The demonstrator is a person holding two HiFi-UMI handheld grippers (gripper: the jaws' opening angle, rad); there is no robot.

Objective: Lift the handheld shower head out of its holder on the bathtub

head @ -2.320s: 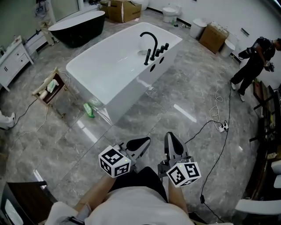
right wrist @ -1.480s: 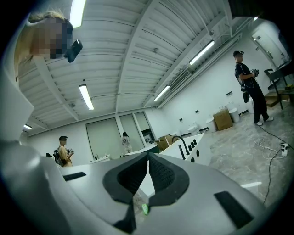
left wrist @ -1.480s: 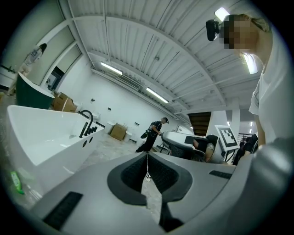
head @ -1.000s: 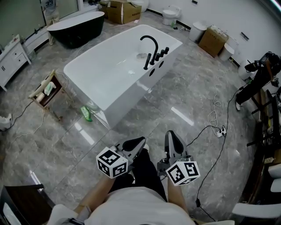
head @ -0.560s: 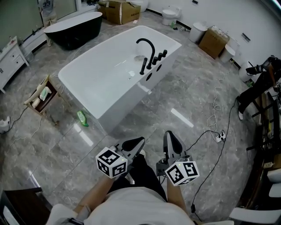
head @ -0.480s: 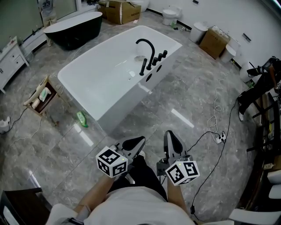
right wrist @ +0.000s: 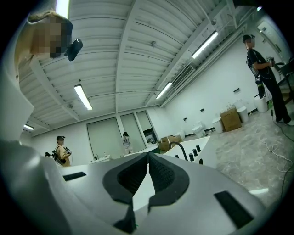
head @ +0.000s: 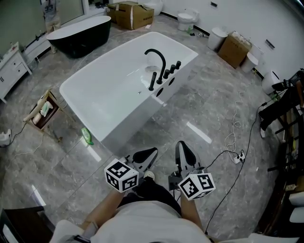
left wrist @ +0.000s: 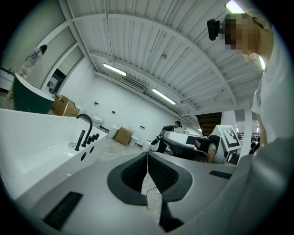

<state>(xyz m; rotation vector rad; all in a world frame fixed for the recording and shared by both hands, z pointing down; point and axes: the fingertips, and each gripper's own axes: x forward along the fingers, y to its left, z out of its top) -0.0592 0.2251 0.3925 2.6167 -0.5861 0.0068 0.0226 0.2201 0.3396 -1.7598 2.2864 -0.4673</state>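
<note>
The white bathtub (head: pixel 90 111) stands on the grey floor ahead of me. On its near rim are a black arched faucet (head: pixel 156 56), a row of black knobs (head: pixel 172 69) and the black handheld shower head (head: pixel 152 81), upright in its holder. Both grippers hang close to my body, far short of the tub. My left gripper (head: pixel 152 152) is shut with nothing in it, and so is my right gripper (head: pixel 182 146). The left gripper view has its closed tips (left wrist: pixel 147 154) to the right of the shower head (left wrist: pixel 82 139). In the right gripper view the faucet (right wrist: pixel 180 149) shows past the closed tips (right wrist: pixel 148 156).
A black tub (head: pixel 78 28) and cardboard boxes (head: pixel 133 13) stand at the back. Left of the white tub are a small wooden rack (head: pixel 42 109) and a green bottle (head: pixel 87 136). A cable with a power strip (head: pixel 236 159) lies at the right. People (right wrist: pixel 259 73) stand in the room.
The tub has slid lower and nearer in the head view as I walk toward it. The person at the right edge has left that view. Both grippers stay shut in front of me.
</note>
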